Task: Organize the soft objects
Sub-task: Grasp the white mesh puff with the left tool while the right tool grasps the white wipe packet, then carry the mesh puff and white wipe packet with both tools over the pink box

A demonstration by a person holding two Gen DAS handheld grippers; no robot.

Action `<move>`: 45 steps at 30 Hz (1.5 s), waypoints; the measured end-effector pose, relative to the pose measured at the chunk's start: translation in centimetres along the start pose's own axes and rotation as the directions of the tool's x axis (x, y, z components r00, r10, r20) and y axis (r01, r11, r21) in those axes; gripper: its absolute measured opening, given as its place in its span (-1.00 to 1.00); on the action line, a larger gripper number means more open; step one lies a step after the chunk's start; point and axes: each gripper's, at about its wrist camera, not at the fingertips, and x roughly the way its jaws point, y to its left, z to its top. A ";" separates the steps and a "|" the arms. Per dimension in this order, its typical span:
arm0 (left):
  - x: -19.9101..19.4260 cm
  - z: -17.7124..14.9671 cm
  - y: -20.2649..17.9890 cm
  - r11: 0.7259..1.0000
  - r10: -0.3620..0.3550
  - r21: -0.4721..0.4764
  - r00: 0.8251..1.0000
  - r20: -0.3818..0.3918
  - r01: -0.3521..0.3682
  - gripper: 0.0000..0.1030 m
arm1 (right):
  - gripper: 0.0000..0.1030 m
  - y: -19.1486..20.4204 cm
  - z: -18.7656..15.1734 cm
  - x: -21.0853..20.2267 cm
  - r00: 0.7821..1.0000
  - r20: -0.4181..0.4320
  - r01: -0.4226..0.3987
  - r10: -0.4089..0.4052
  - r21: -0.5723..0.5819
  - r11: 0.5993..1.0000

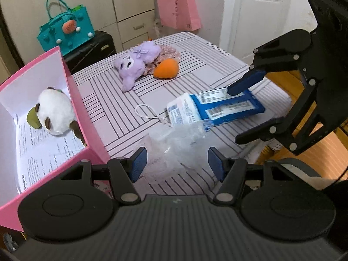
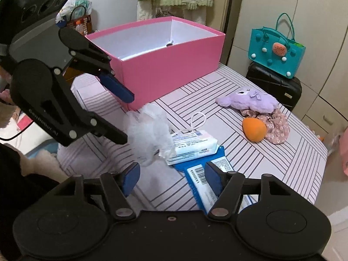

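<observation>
Pink box: the pink box [image 2: 165, 69] stands at one edge of the striped table [image 1: 217, 54]; all places below are told from it.
White panda toy: a white panda toy [image 1: 55, 114] already lies inside the box, on printed paper.
White mesh puff: the white mesh puff [image 2: 150, 130] lies on the table just beside the box's near corner, touching the wipes pack [image 2: 191, 144].
Blue packets: the blue packets [image 1: 230, 106] lie past the wipes pack, farther from the box.
Purple plush: the purple plush [image 1: 136, 63], an orange egg-shaped sponge [image 1: 166, 68] and a floral cloth [image 2: 277, 127] lie together, well apart from the box.
Left gripper: the left gripper [image 1: 176, 163] has its jaws spread, empty, with the puff between and below them.
Right gripper: the right gripper [image 2: 171, 177] has its jaws spread, empty, over the blue packets.
Step in hand: I judge both reach for a pick-up (nothing is pinched yet).
Next move: lower further, close softly on the puff, which will squash easily, then carry it over the box wall.
</observation>
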 end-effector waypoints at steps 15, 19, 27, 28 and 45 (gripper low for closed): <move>3.9 -1.5 -0.2 0.994 0.062 -0.097 0.997 0.042 -0.057 0.22 | 0.66 -1.9 0.8 4.0 0.999 0.030 -0.031 0.036 -0.143 0.989; 4.0 -1.8 -0.4 0.989 0.088 -0.124 0.993 0.082 -0.078 0.22 | 0.70 -2.4 0.7 4.7 0.998 0.028 -0.057 0.064 -0.186 0.981; 4.9 -2.7 0.0 0.979 0.091 -0.194 0.986 0.141 -0.063 0.20 | 0.78 -3.6 0.6 7.1 0.992 -0.001 -0.123 0.127 -0.243 0.962; 4.9 -2.7 0.1 0.979 0.081 -0.198 0.985 0.151 -0.050 0.20 | 0.78 -3.7 0.5 7.4 0.992 0.000 -0.124 0.128 -0.241 0.963; 5.3 -2.8 1.2 0.922 0.070 -0.387 0.984 0.162 -0.002 -0.23 | 0.61 -5.5 0.1 8.4 0.975 0.101 -0.172 0.196 -0.210 0.962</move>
